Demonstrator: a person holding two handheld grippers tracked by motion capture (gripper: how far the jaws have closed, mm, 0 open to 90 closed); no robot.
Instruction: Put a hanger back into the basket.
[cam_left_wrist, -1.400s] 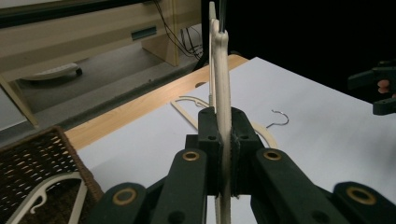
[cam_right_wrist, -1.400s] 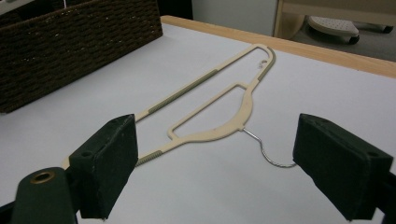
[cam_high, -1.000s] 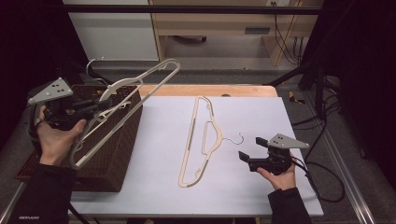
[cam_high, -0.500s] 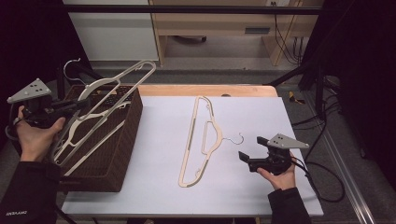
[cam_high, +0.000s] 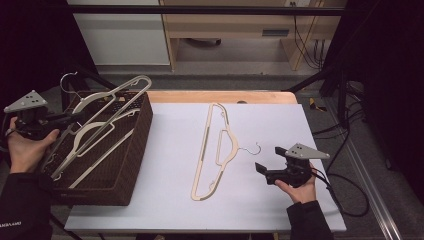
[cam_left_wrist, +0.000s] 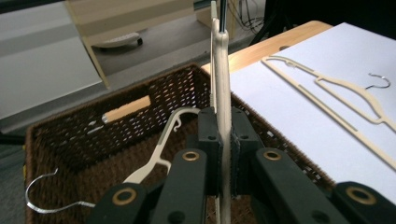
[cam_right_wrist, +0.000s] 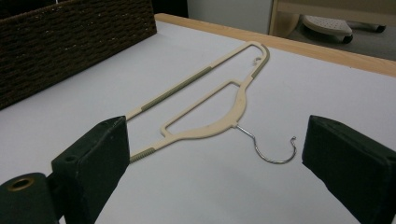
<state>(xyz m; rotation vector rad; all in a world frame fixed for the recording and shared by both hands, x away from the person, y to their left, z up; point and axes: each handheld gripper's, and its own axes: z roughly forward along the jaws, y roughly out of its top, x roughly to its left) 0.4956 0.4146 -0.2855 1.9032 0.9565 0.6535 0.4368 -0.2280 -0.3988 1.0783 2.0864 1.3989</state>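
A beige plastic hanger (cam_high: 118, 93) with a metal hook is held tilted over the brown wicker basket (cam_high: 137, 150) at the table's left. My left gripper (cam_high: 75, 119) is shut on one of its bars; in the left gripper view the jaws (cam_left_wrist: 223, 122) pinch the upright bar (cam_left_wrist: 220, 56). Another beige hanger (cam_high: 93, 136) lies inside the basket (cam_left_wrist: 70, 135). A further beige hanger (cam_high: 216, 150) lies flat on the white table top, hook toward the right. My right gripper (cam_high: 261, 170) rests just right of it, open and holding nothing, facing that hanger (cam_right_wrist: 219, 109).
The white sheet (cam_high: 165, 200) covers the table, with a wooden strip (cam_high: 220, 96) along its far edge. A loose metal hook (cam_left_wrist: 44, 198) shows in the basket's near corner. Cables (cam_high: 345, 200) trail off the right side. Shelving stands behind the table.
My left gripper has carried its hanger leftward, from above the basket's right rim to over the basket. The right gripper and the hanger on the table have stayed put.
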